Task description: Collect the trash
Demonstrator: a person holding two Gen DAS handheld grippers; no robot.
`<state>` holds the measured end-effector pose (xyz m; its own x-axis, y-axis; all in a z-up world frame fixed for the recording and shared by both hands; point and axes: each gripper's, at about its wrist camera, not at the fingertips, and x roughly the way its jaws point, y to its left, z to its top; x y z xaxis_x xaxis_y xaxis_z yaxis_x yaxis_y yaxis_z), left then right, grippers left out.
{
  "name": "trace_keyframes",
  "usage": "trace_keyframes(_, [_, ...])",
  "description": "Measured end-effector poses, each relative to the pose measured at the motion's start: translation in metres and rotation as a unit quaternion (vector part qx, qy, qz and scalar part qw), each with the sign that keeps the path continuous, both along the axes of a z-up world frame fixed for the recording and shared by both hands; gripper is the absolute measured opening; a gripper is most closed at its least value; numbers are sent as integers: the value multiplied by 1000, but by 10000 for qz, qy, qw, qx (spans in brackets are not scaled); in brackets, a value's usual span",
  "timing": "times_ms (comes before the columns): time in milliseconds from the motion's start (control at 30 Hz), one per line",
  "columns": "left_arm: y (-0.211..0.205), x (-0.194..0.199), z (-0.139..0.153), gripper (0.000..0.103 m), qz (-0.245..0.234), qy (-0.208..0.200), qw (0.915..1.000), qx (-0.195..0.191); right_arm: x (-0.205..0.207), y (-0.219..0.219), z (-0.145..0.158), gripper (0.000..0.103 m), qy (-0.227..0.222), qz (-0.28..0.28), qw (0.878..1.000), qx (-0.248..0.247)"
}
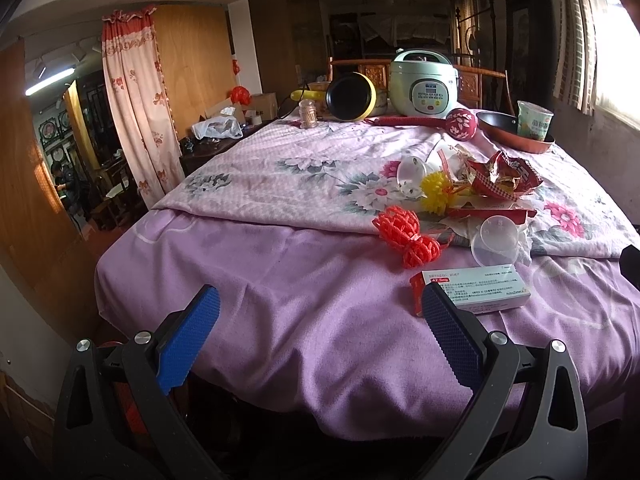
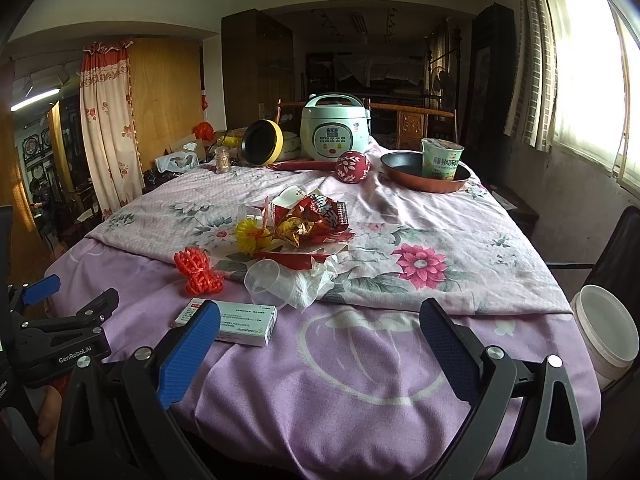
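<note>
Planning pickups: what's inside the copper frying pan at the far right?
A green instant-noodle cup stands upright inside the pan. The pan floor behind the cup is hidden.

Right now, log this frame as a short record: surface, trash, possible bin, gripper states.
surface: purple cloth under a floral sheet
trash: medicine box, clear plastic cup, red snack wrapper, crumpled tissue
possible bin: white bucket at right edge
left gripper: open, empty
right gripper: open, empty

Crumpled red wrapper (image 2: 316, 216), clear cup (image 2: 268, 282) tipped, medicine box (image 2: 236, 320) flat
</note>
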<state>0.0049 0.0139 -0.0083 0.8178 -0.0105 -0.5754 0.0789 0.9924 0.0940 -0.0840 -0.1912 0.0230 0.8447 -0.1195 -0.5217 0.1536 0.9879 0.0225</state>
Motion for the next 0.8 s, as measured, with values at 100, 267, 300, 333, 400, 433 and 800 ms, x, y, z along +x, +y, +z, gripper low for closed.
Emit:
trace_keyframes(100, [3, 2, -9, 97, 21, 83, 10000, -5, 1, -2, -1, 98, 25, -1, 10000, 8])
trace_keyframes(267, [40, 23, -28, 97, 428, 919, 9910, -879, 10, -21, -3, 98, 44, -165, 9998, 117])
trace_keyframes(300, [47, 27, -30, 97, 481, 878, 9906, -929, 14, -27, -4, 98, 65, -187, 9997, 164])
trace_keyframes(333, [55, 33, -31, 97, 508, 823, 9906, -970, 18, -32, -4, 98, 85, -198, 9995, 219])
trace_keyframes(400, [66, 42, -29, 97, 461, 626, 9912, -1075, 29, -43, -3, 98, 114, -216, 9991, 349])
trace_keyframes(433, [67, 47, -28, 97, 411, 800, 9905, -1041, 36, -48, -2, 98, 122, -227, 9988, 420])
trace_keyframes(800, [-23, 106, -22, 96, -1407, 1835, 9648, -1250, 93, -81, -25, 98, 400, -294, 9940, 974])
